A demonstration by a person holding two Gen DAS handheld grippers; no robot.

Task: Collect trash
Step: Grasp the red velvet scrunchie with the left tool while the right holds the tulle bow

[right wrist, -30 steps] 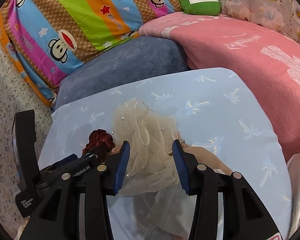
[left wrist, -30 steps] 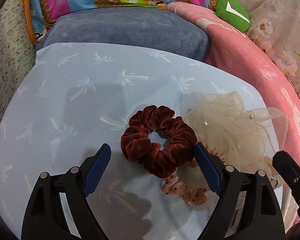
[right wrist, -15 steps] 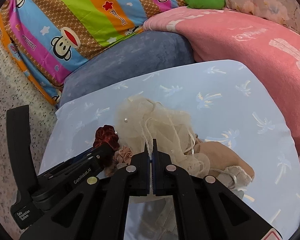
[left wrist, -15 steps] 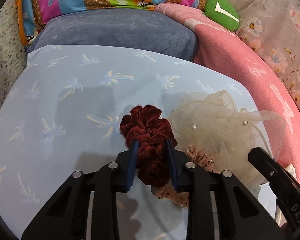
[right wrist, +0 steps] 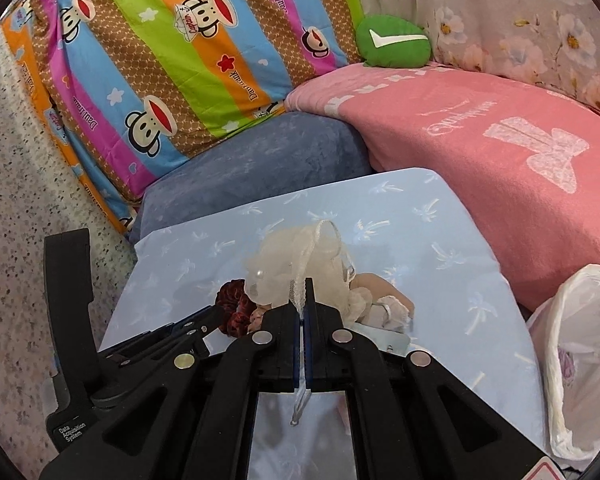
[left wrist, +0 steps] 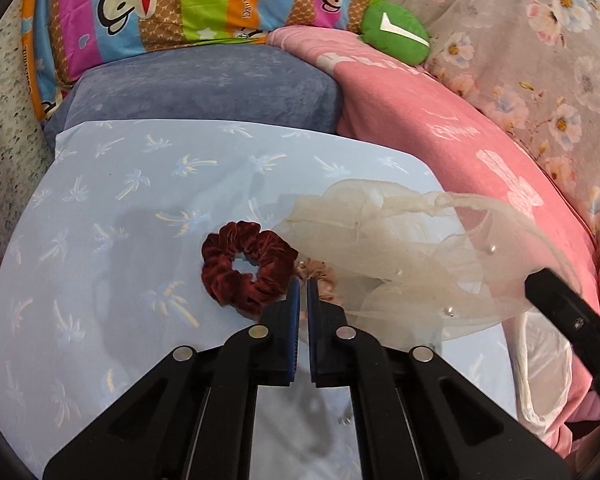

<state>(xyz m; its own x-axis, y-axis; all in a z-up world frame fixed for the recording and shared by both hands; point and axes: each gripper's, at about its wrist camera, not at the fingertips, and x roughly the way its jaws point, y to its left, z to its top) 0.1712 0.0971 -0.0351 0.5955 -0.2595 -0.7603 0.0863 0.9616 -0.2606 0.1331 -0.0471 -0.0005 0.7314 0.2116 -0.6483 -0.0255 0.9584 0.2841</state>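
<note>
left gripper has just closed, jaws nearly together pinching the edge of the red scrunchie, which hangs off its left side over the blue sheet. right gripper is clamped tight on a strand of the cream tulle scrunchie, right beside the red one. a small tan scrunchie peeks out between them. white plastic bag sits at the sheet's right edge, by the pink blanket.

Both grippers angle downward — left gripper closed, its jaws just closing; right gripper clamped.
</note>
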